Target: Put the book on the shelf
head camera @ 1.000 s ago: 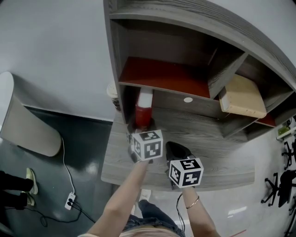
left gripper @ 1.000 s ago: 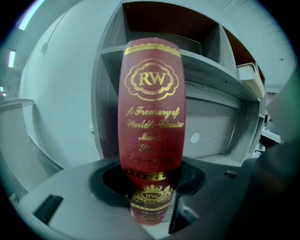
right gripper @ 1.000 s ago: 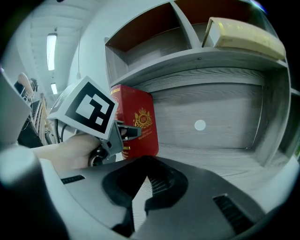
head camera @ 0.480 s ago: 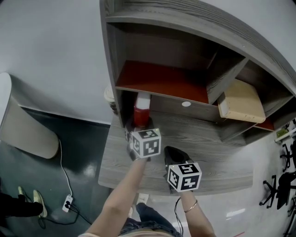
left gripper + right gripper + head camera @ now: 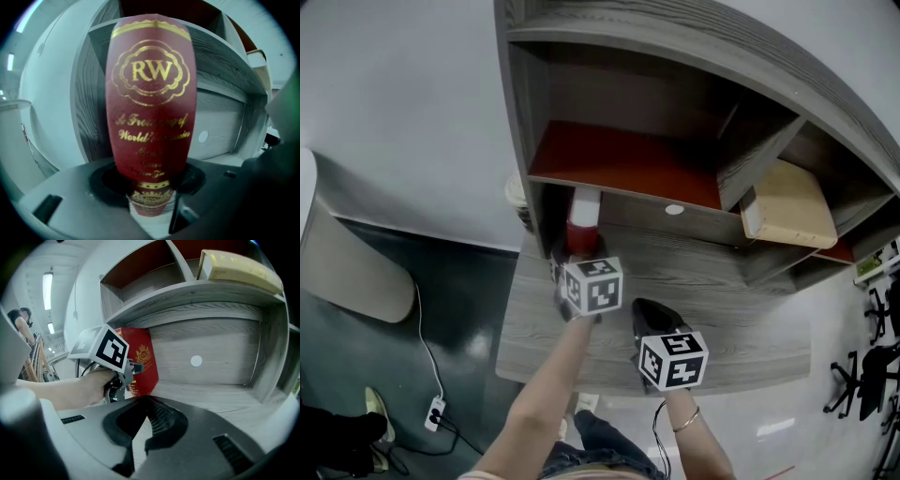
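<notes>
Flanking the lower bay of the grey wood-grain shelf unit [image 5: 694, 66] are its upright left side panel [image 5: 534, 216] and, overhead, a red-faced shelf board [image 5: 628, 159]. A small white round cap [image 5: 674, 210] sits on the bay's back panel. A thick tan book [image 5: 787, 202] lies flat in the compartment to the right. The grey wood-grain desk surface [image 5: 731, 300] forms the floor of the bay. Down on the dark floor lie a white power strip [image 5: 438, 410] with its cable, and black office chairs [image 5: 867, 375] stand at the right edge.

The dark red hardback book [image 5: 581, 225] stands upright at the bay's left end, just beside the side panel, its top near the front edge of the red board. Its spine carries a gold scalloped emblem with the letters RW and lines of gold script. White page edges show at its top in the head view.

The left gripper [image 5: 150, 199] has its jaws clamped on the foot of the book. The right gripper [image 5: 140, 404] hangs over the desk, well to the right of the book, with its jaws closed together on nothing.
</notes>
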